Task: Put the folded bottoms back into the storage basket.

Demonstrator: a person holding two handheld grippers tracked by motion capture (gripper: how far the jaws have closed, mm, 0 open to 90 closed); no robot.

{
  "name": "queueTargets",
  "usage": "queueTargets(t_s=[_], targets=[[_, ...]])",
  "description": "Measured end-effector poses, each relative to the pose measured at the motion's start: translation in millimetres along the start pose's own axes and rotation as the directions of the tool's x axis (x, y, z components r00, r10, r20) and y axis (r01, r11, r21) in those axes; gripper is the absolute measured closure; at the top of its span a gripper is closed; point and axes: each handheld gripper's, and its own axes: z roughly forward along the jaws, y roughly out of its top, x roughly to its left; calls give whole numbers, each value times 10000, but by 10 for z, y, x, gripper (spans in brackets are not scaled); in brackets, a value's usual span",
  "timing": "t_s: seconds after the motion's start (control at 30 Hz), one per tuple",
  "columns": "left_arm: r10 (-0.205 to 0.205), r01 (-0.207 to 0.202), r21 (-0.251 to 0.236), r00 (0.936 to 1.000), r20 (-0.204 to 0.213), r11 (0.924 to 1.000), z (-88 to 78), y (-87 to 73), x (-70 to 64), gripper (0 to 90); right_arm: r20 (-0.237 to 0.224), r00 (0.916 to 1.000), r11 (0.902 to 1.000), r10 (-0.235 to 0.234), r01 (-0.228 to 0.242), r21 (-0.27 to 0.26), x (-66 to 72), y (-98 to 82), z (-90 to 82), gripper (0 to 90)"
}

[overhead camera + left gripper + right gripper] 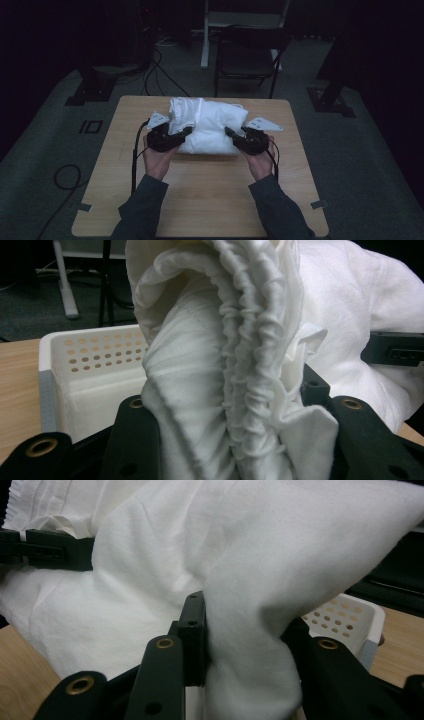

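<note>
A white cloth [207,122] with a gathered elastic edge lies bunched over a white perforated basket [90,352] at the far middle of the wooden table [200,200]. My left gripper [186,131] is shut on the cloth's left side; in the left gripper view the ruffled hem [235,365] runs up between its jaws [230,440]. On the right side, my right gripper [229,132] is shut on a fold of the cloth [250,555], pinched between its jaws [245,645]. The basket's corner [345,615] peeks out behind that fold. Each gripper shows in the other's view, across the cloth.
A dark folding chair [247,55] stands just beyond the table's far edge. Black stand bases [92,87] [330,97] sit on the carpet left and right, and cables [67,177] loop on the floor at the left. Bare tabletop lies in front of my hands.
</note>
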Motion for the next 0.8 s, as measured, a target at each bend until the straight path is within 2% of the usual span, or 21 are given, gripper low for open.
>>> queueTargets(t_s=[0.53,0.8], targets=[[53,-53,15,9996,-268,10000,105,94,21,527,298,9995,10000,38,-39,23,-73,73,91,663],[-85,86,40,9994,-323,10000,139,117,70,528,393,9992,10000,49,-51,31,-76,111,147,665]])
